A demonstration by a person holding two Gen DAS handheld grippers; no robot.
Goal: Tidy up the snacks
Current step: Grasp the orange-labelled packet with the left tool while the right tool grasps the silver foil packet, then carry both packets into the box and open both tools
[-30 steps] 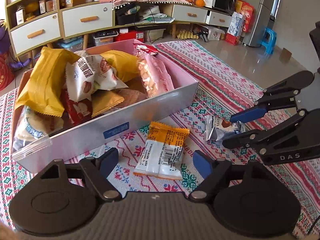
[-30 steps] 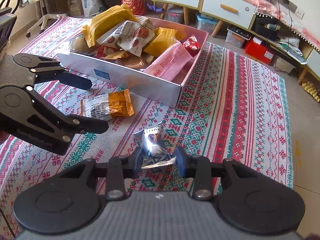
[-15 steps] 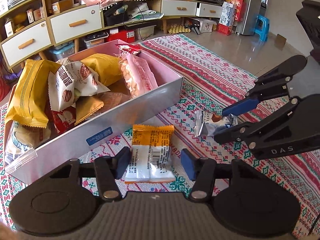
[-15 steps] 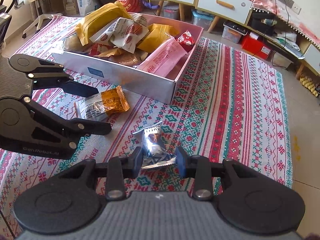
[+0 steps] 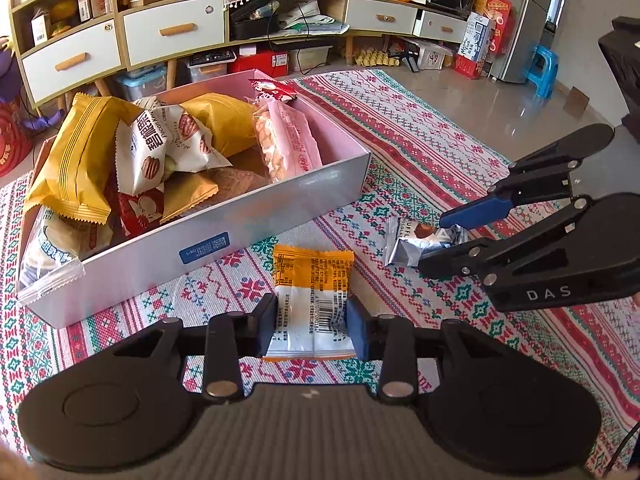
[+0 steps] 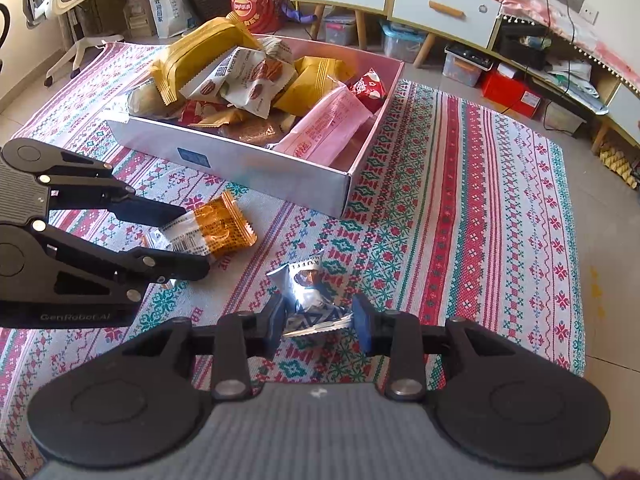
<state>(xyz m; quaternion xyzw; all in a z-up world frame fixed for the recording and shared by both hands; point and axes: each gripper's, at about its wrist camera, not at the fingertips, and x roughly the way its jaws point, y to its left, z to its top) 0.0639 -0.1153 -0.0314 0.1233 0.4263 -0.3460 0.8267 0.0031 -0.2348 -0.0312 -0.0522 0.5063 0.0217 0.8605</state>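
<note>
An orange-and-white snack packet (image 5: 312, 276) lies on the patterned rug just in front of the pink box (image 5: 240, 224). My left gripper (image 5: 312, 330) is closing on it, and its blue pads touch the packet's two long sides. To the right, a silver foil snack (image 6: 308, 284) rests on the rug, with my right gripper (image 6: 319, 322) shut on its lower seal. The box (image 6: 260, 172) is heaped with yellow, white, red and pink snack bags. Each gripper shows in the other's view: the left gripper (image 6: 192, 242) around the orange packet (image 6: 216, 232), the right gripper (image 5: 434, 246) on the foil snack (image 5: 412, 244).
The rug (image 6: 480, 200) spreads to the right of the box, with bare tiled floor (image 5: 500, 92) past its edge. A low cabinet with white drawers (image 5: 172, 32) lines the back wall. A blue stool (image 5: 542, 68) and a white office chair (image 6: 72, 4) stand off the rug.
My left gripper has come forward over the orange packet and its jaws have narrowed from wide apart to touching the packet's sides. The right gripper has kept still on the foil snack.
</note>
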